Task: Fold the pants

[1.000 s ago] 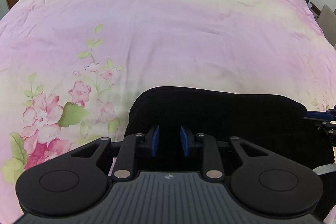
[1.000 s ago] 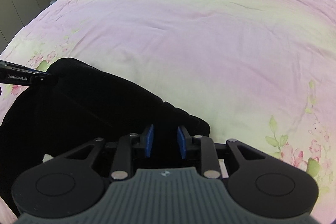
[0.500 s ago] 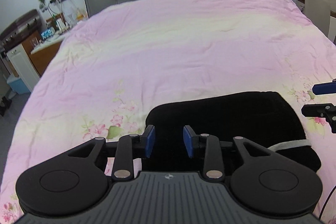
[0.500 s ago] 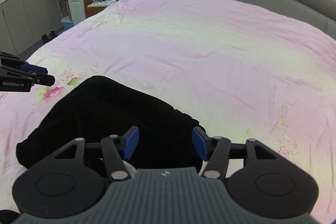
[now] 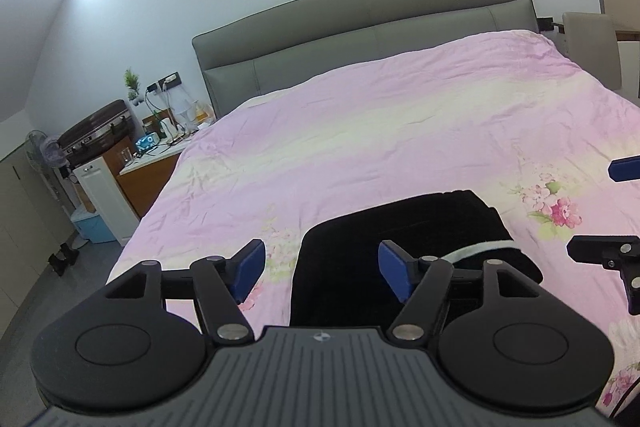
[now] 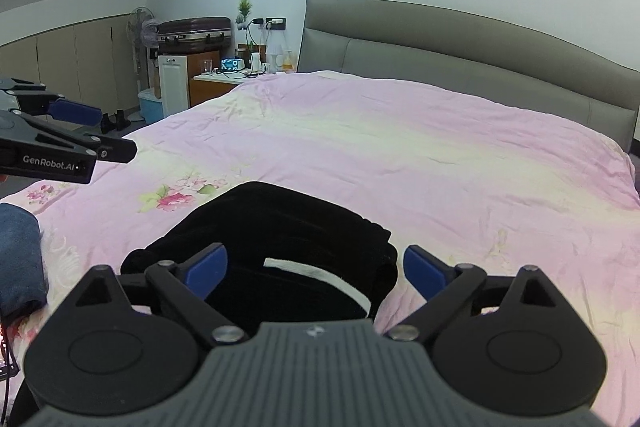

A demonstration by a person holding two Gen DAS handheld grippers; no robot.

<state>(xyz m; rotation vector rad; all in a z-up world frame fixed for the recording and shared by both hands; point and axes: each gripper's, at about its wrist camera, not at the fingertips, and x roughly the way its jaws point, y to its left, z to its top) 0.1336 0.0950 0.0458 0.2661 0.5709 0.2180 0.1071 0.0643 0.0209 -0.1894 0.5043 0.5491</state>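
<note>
The black pants point(image 5: 404, 227) lie folded in a compact bundle on the pink floral bedspread point(image 5: 380, 131), near its front edge; they also show in the right wrist view point(image 6: 280, 227) with a white inner label point(image 6: 320, 277) showing. My left gripper point(image 5: 322, 269) is open and empty, raised above the bundle's left part. My right gripper point(image 6: 316, 269) is open and empty, raised above the bundle's right end. Each gripper shows at the edge of the other's view.
A grey headboard point(image 5: 360, 27) stands at the far end of the bed. A cluttered nightstand point(image 5: 152, 163), a white cabinet point(image 5: 100, 195), a fan and a blue bin stand left of the bed. A folded blue garment point(image 6: 18, 259) lies at the left.
Both grippers have opened wide, let go of the pants and risen back from the bundle. The views now tilt up to the headboard and wall.
</note>
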